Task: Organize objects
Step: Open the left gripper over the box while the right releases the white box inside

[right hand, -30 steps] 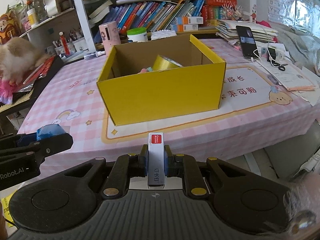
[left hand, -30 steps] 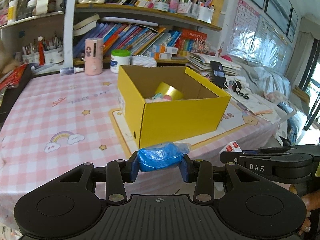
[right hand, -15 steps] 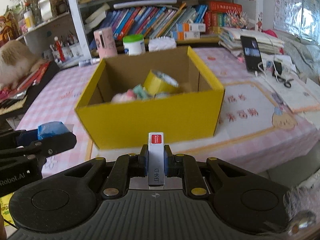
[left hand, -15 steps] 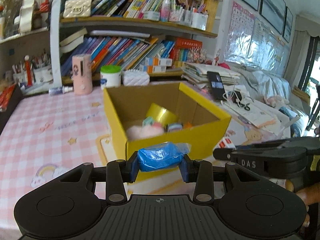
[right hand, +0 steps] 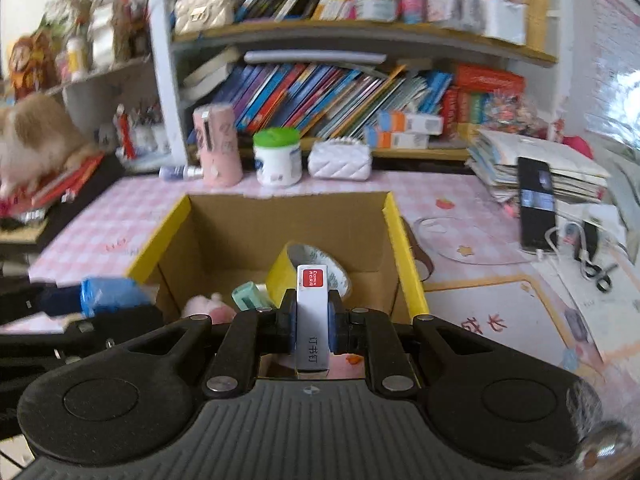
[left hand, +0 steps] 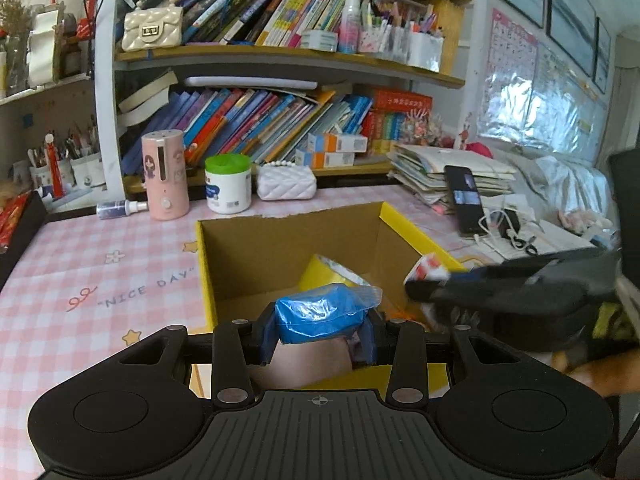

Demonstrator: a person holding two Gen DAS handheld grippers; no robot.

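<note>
Left wrist view: both loaded claws now hang over the yellow box.

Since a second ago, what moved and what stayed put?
Both tongs came forward, from short of the yellow box to over it. The left tongs still grip the blue packet; the right tongs still grip the small white box. Nothing was dropped; the box stayed put.

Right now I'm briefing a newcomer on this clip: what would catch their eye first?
The open yellow box in the middle of the pink checked table, with a yellow tape roll inside. Over it, the left gripper clamps a blue packet and the right gripper a small white staple box. Behind, crammed bookshelves.
</note>
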